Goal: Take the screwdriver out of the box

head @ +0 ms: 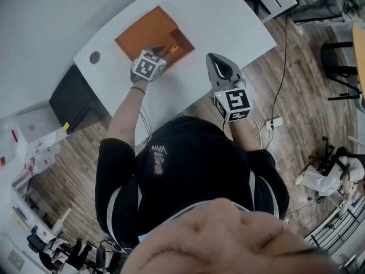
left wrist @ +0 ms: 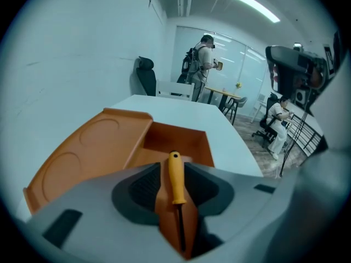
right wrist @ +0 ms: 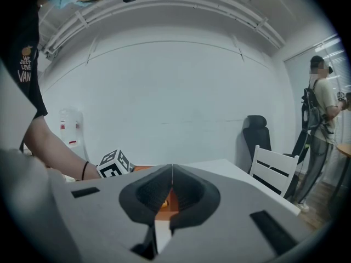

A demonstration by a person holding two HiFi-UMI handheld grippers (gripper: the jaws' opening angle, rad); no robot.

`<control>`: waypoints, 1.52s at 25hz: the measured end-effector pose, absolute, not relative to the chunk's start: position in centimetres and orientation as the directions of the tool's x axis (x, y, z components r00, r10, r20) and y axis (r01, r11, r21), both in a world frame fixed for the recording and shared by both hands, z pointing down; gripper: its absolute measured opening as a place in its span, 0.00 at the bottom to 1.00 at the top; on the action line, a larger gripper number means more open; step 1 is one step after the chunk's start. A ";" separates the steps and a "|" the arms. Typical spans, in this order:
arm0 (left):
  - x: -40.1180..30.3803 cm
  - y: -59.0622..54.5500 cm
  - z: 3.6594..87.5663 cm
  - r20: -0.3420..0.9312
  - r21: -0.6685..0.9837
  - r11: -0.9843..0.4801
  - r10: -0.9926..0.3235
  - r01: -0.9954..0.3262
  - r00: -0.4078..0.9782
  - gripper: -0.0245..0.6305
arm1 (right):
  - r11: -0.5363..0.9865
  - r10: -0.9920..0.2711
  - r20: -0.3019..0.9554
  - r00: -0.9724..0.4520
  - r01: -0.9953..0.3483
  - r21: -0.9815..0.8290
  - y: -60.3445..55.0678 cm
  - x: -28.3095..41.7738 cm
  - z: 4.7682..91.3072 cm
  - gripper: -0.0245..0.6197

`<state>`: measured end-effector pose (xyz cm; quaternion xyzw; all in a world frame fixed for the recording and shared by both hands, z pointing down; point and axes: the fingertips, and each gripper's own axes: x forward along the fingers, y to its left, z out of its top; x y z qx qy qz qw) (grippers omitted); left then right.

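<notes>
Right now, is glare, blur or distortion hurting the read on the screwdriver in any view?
Left gripper view: screwdriver sharp, evenly lit in the orange box, no glare; black fisheye corners. Head view: table edge bowed, screwdriver mostly hidden by the left gripper. Right gripper view: soft even light, black corners, box just an orange sliver past the right gripper.

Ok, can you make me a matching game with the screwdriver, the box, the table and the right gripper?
Things:
1. screwdriver
2. box
3. table
4. right gripper

Matches:
a. white
b. jaws together
c. yellow handle
d. orange

Pairs: 1-c, 2-d, 3-a, 4-b
</notes>
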<state>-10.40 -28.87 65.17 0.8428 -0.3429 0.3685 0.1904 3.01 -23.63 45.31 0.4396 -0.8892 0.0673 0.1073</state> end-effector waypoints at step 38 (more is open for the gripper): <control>-9.3 -29.0 69.6 0.918 -0.015 -0.793 -0.253 -0.609 0.307 0.26 | 0.567 -0.788 0.269 -0.553 -0.823 -0.032 -24.0 4.3 45.9 0.06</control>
